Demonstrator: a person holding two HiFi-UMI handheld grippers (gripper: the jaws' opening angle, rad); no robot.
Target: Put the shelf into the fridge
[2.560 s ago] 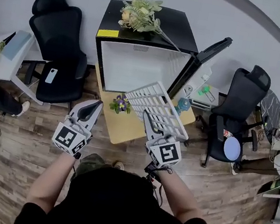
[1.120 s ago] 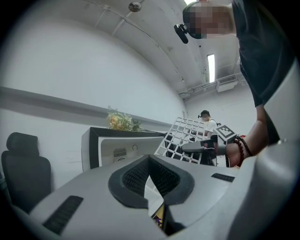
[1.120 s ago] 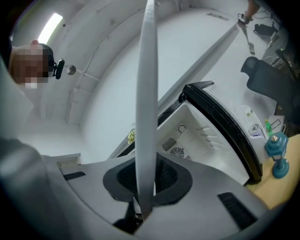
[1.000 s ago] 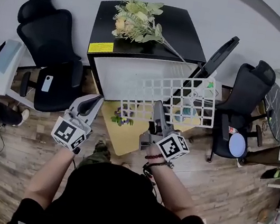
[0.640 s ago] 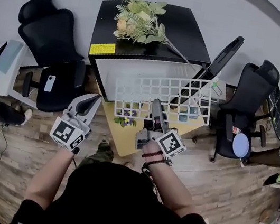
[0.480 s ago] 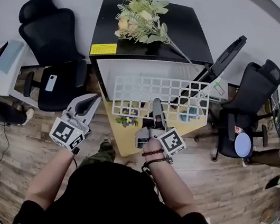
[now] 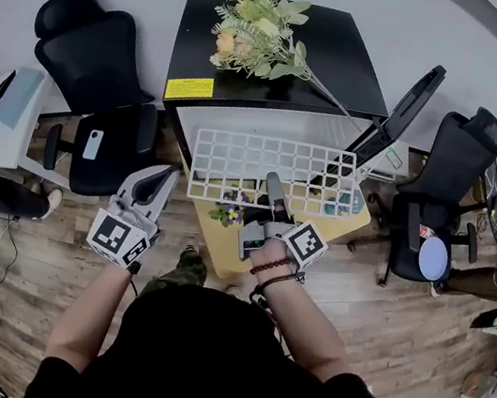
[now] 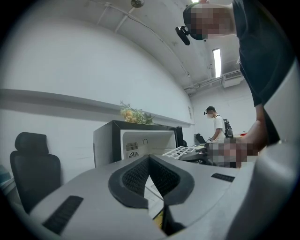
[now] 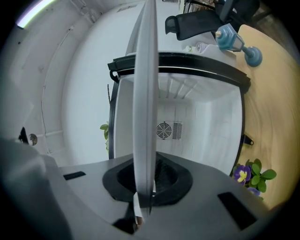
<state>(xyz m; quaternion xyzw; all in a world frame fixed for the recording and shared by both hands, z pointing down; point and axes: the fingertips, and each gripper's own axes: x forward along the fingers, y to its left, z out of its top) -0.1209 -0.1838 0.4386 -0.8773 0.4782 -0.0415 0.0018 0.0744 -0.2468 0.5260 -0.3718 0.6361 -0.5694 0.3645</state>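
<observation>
Shelf [image 7: 272, 174] hangs level before the open fridge [image 7: 335, 61], its near edge clamped at 6 o'clock by the right hand-held gripper [image 7: 273, 188]; left hand-held gripper [image 7: 158, 183], jaws together, sits at 8 o'clock

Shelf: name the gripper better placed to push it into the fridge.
Right. The right gripper is shut on the shelf, which sits squarely before the open fridge. The left gripper is shut on nothing, off to the side and clear of the shelf.
</observation>
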